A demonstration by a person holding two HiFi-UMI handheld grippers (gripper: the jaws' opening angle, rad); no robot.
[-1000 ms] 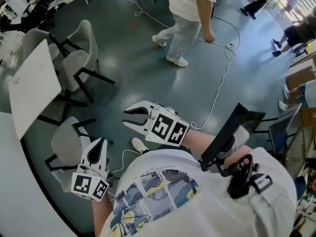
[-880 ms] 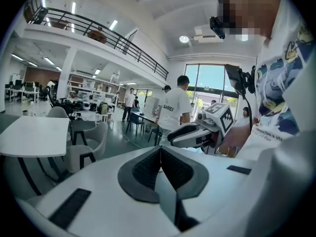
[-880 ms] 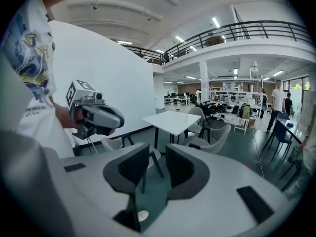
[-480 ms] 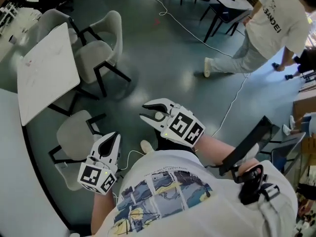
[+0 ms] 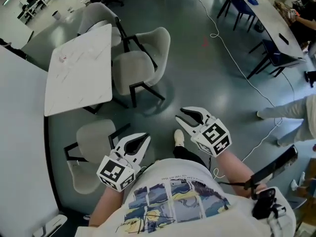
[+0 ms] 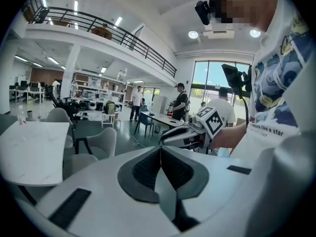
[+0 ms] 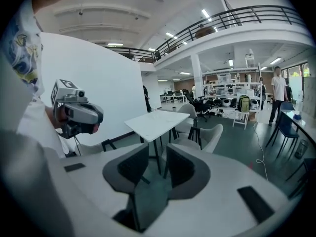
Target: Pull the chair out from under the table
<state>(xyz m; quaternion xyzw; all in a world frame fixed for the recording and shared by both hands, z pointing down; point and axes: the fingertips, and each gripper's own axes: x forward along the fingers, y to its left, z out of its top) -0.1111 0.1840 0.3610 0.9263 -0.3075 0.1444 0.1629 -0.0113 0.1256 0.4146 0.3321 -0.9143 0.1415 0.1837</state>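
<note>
In the head view, the white square tabletop (image 5: 79, 70) hid most of the grey shell chair (image 5: 96, 14) at upper left. A light-trousered leg (image 5: 289, 113) was cut off by the right edge. A small speck (image 5: 63, 58) on the tabletop was too small to identify.

There is one white table (image 5: 79, 78) in the upper left of the frame. Three pale chairs stand round it: one above (image 5: 96, 16), one to its right (image 5: 140, 63), one below (image 5: 94, 135). Two grippers show low in the middle, the left gripper (image 5: 144, 140) and the right gripper (image 5: 180, 117). One long dark table (image 5: 261, 14) is in the upper right. One other person (image 5: 291, 110) is at the right edge.
</note>
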